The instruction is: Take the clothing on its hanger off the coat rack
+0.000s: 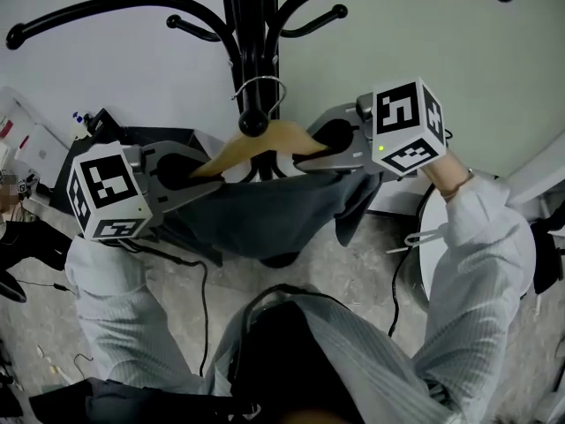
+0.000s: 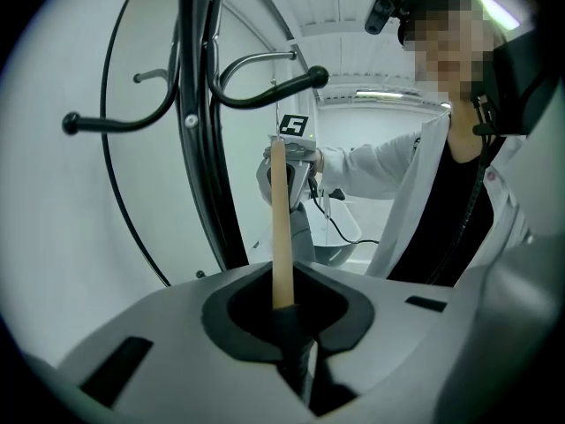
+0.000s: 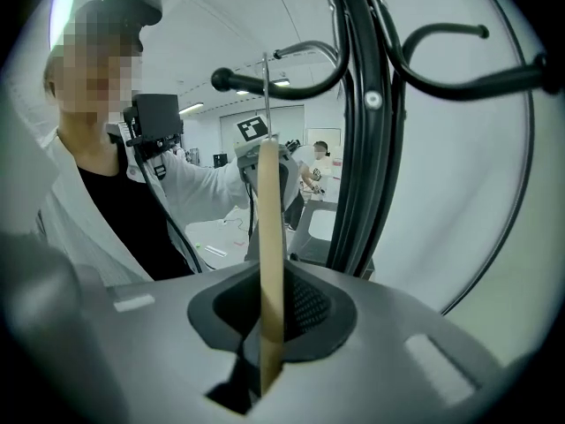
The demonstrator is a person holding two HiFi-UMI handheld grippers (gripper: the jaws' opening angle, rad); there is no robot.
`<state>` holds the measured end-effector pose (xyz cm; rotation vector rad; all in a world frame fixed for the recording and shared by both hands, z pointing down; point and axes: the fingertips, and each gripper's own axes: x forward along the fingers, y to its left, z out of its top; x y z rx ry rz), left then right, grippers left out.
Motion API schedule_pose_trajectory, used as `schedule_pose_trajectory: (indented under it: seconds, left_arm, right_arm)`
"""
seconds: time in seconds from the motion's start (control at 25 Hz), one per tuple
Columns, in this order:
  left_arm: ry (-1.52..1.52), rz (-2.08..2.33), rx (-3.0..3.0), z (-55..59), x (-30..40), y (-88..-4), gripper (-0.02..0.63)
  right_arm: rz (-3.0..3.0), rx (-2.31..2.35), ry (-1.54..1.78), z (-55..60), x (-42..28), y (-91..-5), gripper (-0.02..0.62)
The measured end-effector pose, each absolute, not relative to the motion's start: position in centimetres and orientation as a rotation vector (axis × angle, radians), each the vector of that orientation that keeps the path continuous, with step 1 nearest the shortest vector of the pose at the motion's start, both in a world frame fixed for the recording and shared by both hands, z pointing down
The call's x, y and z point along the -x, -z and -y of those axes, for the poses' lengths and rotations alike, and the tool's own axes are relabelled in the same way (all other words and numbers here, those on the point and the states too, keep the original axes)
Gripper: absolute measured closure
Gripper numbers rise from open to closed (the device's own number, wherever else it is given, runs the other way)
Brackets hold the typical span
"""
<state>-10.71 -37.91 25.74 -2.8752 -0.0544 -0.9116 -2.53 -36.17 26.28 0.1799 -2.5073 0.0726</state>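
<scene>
Your left gripper (image 1: 190,170) and right gripper (image 1: 322,144) each clamp an arm of the hanger (image 1: 265,138), clothing (image 1: 265,212) draped below, hook (image 1: 262,85) over the coat rack (image 1: 250,25). Pull outward without lifting first and the hook may snag.

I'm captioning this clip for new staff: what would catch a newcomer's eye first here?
The wooden hanger at centre hangs by its wire hook on the black coat rack, a dark garment draped below. The left gripper and right gripper each clamp one end of it.
</scene>
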Motion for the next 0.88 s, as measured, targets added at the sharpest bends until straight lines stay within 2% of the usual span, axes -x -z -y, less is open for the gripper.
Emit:
schedule_pose_trajectory:
  seconds: [0.4, 0.88]
  left_arm:
    - [0.868, 0.18, 2.824, 34.1, 6.6, -21.9, 0.561]
    - [0.828, 0.545, 2.867, 28.0, 1.0, -30.0, 0.561]
  right_arm:
    - [2.467, -0.357, 0.046, 31.6, -1.2, -22.1, 0.561]
    - [2.464, -0.644, -0.043, 24.2, -6.3, -28.9, 0.561]
